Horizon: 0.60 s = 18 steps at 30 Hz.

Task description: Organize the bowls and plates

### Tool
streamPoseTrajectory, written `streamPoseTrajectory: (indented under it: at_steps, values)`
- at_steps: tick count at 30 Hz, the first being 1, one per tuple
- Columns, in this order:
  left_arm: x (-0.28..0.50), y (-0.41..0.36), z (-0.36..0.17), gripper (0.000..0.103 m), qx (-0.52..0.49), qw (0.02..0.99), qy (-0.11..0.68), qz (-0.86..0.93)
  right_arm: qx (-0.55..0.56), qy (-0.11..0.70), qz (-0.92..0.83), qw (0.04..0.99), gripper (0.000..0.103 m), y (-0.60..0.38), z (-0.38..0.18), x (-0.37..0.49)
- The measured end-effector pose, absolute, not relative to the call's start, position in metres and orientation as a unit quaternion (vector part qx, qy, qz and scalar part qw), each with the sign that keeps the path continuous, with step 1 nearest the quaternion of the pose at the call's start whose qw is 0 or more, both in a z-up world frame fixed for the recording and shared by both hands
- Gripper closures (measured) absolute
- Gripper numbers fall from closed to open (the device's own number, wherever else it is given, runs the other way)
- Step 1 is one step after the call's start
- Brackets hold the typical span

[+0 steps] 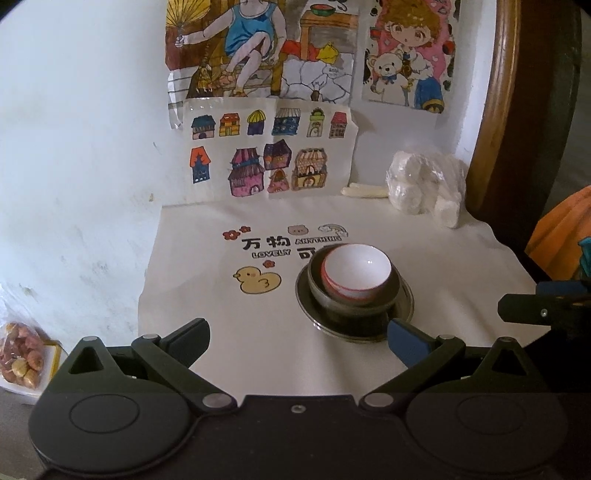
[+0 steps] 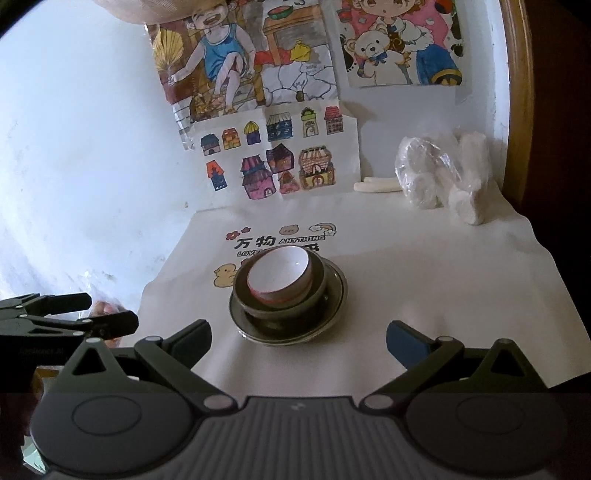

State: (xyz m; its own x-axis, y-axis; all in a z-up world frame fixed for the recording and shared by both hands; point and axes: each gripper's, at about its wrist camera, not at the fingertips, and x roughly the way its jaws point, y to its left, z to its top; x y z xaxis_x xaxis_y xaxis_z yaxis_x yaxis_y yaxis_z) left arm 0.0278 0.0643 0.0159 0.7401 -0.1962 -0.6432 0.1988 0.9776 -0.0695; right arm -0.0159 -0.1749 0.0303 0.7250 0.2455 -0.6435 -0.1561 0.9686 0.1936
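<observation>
Currently, white bowl (image 1: 356,273) is seen nested in metal bowl (image 1: 388,301) on metal plate (image 1: 404,299), frame centre, on the worktop (image 1: 221,314). Left gripper (image 1: 299,338) and right gripper (image 2: 299,338) fingers are spread, empty.

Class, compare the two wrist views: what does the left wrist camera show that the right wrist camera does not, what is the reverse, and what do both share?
Only the left wrist view shows the bag of snacks at the lower left and an orange object at the right edge.

Only the right wrist view shows a pale rounded object at the top edge.

Both show the white bowl nested in a dark bowl on a metal plate, the printed cloth, the wall drawings, and both grippers open and empty.
</observation>
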Motion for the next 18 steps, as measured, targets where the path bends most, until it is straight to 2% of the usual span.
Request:
streamPoseTrajectory:
  at_steps: [18]
  values:
    - [0.020, 0.072, 0.012, 0.001, -0.015, 0.928, 0.353, -0.116, 0.043, 0.367, 0.117, 0.922, 0.000, -0.165, 0.030, -0.026]
